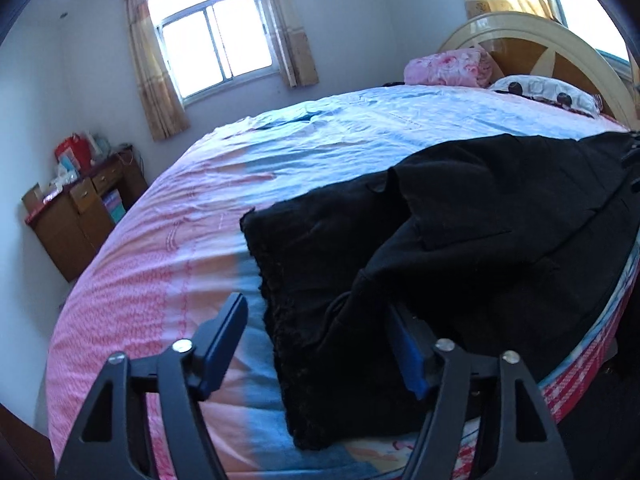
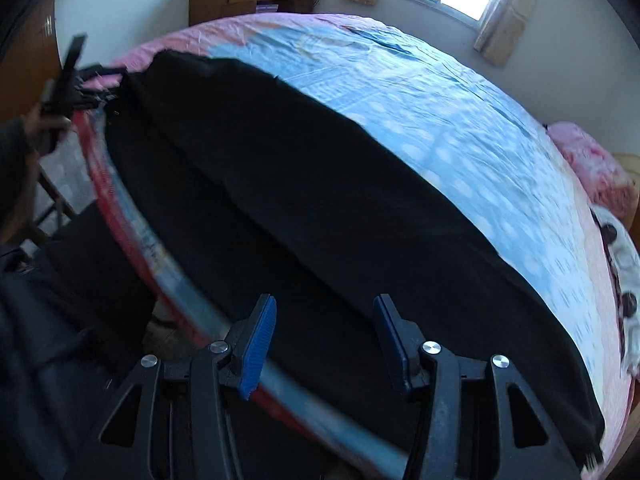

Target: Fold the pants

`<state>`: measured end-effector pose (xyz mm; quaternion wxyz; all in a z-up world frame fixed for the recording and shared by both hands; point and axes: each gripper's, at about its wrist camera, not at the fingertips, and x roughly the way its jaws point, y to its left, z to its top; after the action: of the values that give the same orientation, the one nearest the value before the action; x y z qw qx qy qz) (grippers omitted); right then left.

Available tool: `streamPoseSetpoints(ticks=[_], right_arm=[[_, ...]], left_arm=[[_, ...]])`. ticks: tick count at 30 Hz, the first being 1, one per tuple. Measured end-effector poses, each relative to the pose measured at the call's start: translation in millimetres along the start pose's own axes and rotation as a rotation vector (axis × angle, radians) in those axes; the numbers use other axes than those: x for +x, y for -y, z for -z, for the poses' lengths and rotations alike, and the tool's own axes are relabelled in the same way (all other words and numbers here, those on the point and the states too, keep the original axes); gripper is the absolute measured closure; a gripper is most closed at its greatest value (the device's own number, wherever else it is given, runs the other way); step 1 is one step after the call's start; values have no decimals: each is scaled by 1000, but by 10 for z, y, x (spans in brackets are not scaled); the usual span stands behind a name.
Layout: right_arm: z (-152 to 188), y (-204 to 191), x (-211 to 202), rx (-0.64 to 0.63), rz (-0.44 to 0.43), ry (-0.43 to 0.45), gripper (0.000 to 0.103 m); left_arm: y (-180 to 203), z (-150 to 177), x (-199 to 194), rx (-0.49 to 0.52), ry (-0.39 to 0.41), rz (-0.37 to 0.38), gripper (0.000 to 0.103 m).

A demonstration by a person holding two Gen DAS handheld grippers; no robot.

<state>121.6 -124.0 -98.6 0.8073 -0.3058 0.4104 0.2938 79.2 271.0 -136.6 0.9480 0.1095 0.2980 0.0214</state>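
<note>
Black pants [image 1: 460,224] lie along the near edge of the bed, one end bunched and folded over itself. In the left wrist view my left gripper [image 1: 316,320] is open, its jaws wide apart around the pants' near hem; the right pad is partly under the cloth. In the right wrist view the pants [image 2: 320,208] stretch flat across the bed toward the far left. My right gripper [image 2: 324,320] is open just above the pants' near end, holding nothing. The left gripper [image 2: 76,80] shows at the far end, blurred.
The bed has a pink and blue cover [image 1: 200,208]. A pink blanket [image 1: 448,66] and a pillow [image 1: 544,92] lie by the headboard [image 1: 532,36]. A wooden desk [image 1: 80,208] with clutter stands by the wall under a window [image 1: 212,36].
</note>
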Motion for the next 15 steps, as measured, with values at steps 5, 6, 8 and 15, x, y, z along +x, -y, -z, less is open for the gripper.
streamPoseSetpoints(ticks=[5, 6, 8, 15], right_arm=[[-122, -156, 278, -124, 67, -9, 51], [-123, -173, 329, -146, 71, -21, 51], [-99, -166, 377, -162, 69, -30, 58], [-19, -116, 373, -138, 26, -42, 100]], left_arm=[[46, -77, 22, 63, 0, 23, 59], [39, -80, 32, 60, 1, 36, 61], [30, -78, 47, 53, -4, 55, 65], [2, -112, -21, 56, -9, 92, 75]])
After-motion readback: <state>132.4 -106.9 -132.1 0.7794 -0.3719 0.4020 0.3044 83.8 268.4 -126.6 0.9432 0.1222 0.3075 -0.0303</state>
